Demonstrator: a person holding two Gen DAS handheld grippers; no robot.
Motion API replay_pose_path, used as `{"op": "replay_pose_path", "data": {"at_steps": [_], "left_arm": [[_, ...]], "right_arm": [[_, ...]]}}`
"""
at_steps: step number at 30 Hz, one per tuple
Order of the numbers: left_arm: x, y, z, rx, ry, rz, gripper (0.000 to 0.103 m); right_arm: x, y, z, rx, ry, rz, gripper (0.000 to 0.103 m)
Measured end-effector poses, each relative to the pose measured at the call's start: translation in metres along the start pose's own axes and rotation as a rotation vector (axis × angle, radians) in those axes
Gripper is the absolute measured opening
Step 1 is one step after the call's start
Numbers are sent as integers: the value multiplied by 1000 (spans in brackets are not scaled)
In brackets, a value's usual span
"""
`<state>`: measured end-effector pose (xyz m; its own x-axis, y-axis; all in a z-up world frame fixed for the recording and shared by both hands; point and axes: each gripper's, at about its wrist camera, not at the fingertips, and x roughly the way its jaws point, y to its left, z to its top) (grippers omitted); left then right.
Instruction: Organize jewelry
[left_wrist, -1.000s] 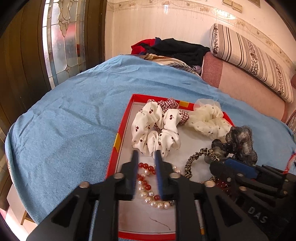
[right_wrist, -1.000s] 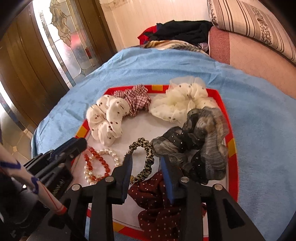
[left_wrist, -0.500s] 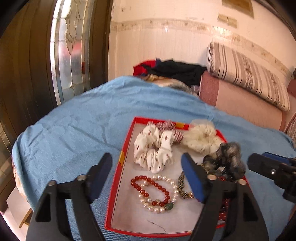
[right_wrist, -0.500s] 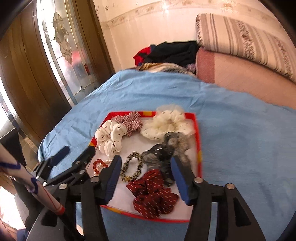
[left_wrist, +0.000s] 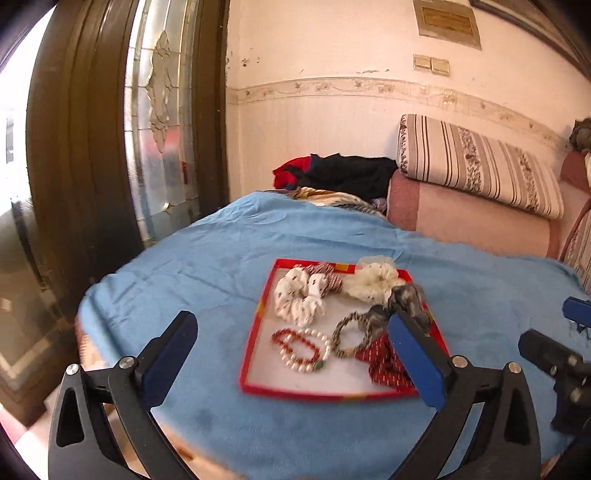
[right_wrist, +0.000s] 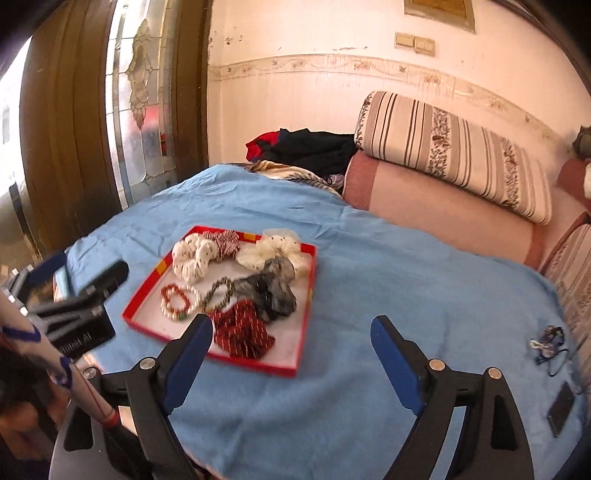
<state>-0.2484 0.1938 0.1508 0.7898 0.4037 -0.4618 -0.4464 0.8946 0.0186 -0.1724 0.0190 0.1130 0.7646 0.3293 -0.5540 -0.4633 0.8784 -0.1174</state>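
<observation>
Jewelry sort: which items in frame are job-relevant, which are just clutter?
Job: red tray, bead bracelets, leopard hair tie, scrunchies, loose trinkets on blanket.
Clutter: striped cushion, clothes pile, dark flat object, blue blanket.

Bed was covered with a blue blanket, kinda wrinkly. A red tray sat flat on it, left of middle. Off by the right edge there was a small dark tangle of hair ties and a flat dark phone-looking thing, well apart from the tray.
</observation>
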Motion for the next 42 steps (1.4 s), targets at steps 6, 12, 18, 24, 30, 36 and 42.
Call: {"op": "replay_pose_path", "data": {"at_steps": [6,12,18,24,30,36,42], "left_arm": [[-48,-19,-15,72,26,52,103],[-64,-21,-27,62,0,177,103],[-55,-17,-29,40,37,208,103],[-40,-18,-32,34,64,208,103],[-22,-22,-37,8,112,178,103],[-9,-28,-39,14,142,166,103],[2,-29,-42,26,177,173,103]], "right_arm": [[-40,-2,-25,-13,-22,-28,94],[-50,0,-45,-42,-5,-47,94],[-44,6,-51,-70,10,-61,94],[-32,6,-56,-72,44,-73,94],[-19,3,-60,-85,75,-97,94],[-6,-6,-64,-64,109,-104,94],[5,-6,-63,-65,128,-97,94]]}}
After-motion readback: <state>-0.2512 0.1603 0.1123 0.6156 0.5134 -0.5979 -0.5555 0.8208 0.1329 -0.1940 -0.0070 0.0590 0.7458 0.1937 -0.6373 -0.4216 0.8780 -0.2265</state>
